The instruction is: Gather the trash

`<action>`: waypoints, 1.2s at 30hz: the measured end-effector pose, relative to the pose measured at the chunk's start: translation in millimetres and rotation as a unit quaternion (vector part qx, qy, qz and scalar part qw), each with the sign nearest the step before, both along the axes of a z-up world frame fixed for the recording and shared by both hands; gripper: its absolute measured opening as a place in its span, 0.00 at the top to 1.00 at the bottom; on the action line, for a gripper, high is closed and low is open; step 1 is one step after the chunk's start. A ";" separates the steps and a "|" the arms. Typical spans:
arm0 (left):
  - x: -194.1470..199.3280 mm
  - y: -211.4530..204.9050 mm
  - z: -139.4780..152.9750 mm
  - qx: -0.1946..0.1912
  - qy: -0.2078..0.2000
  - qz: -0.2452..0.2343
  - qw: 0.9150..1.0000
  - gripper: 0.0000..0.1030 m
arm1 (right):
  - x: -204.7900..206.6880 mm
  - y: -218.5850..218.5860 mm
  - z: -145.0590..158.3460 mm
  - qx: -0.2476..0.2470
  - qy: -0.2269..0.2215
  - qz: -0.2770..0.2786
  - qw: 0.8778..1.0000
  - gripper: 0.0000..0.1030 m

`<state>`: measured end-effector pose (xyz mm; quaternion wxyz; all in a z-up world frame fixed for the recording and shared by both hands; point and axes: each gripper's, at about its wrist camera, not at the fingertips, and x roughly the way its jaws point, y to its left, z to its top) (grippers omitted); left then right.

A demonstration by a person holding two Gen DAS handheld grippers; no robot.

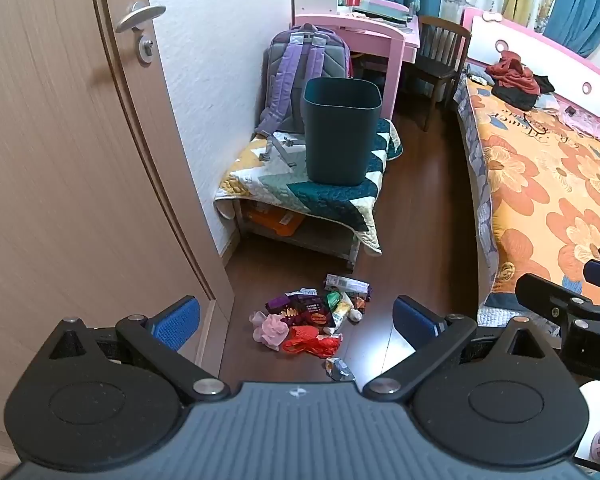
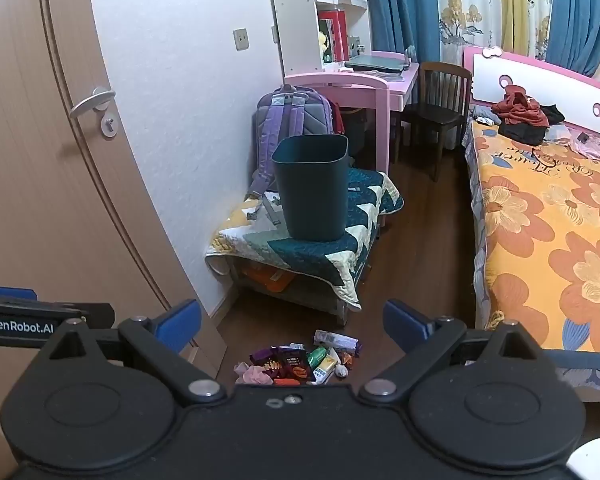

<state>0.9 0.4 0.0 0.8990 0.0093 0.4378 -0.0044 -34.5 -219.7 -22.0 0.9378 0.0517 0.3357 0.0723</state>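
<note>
A pile of trash (image 1: pixel 312 316) lies on the dark wood floor: snack wrappers, a red net bag, a pink crumpled piece and a loose wrapper (image 1: pixel 340 369) nearest me. It also shows in the right wrist view (image 2: pixel 300 362). A dark teal bin (image 1: pixel 341 135) stands upright on a quilt-covered low table (image 1: pixel 300 196), also in the right wrist view (image 2: pixel 312 187). My left gripper (image 1: pixel 296 322) is open and empty, high above the pile. My right gripper (image 2: pixel 292 326) is open and empty, also above the pile.
A wooden door (image 1: pixel 60 160) stands at the left. A purple backpack (image 1: pixel 296 76) leans behind the bin. A pink desk (image 1: pixel 364 36) and dark chair (image 1: pixel 440 60) are at the back. A bed (image 1: pixel 548 184) with a flowered cover fills the right.
</note>
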 end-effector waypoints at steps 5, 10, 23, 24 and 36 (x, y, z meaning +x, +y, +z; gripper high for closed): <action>3.7 1.5 -1.1 0.003 0.000 0.000 1.000 0.00 | 0.6 0.9 0.0 0.001 0.003 0.000 1.000 0.05; -0.7 -0.3 -2.3 0.007 -0.005 0.003 1.000 0.00 | 0.3 5.5 5.4 0.001 0.002 0.001 1.000 0.05; -7.2 0.6 2.0 0.013 -0.006 0.022 1.000 0.00 | 2.4 1.6 0.5 0.005 0.000 0.014 1.000 0.05; -7.4 1.0 1.8 0.013 -0.006 0.023 1.000 0.00 | 1.5 0.4 0.4 0.006 0.000 0.015 1.000 0.05; -11.6 2.7 3.8 0.014 -0.007 0.029 0.999 0.00 | 2.2 2.6 0.4 0.008 0.002 0.019 1.000 0.05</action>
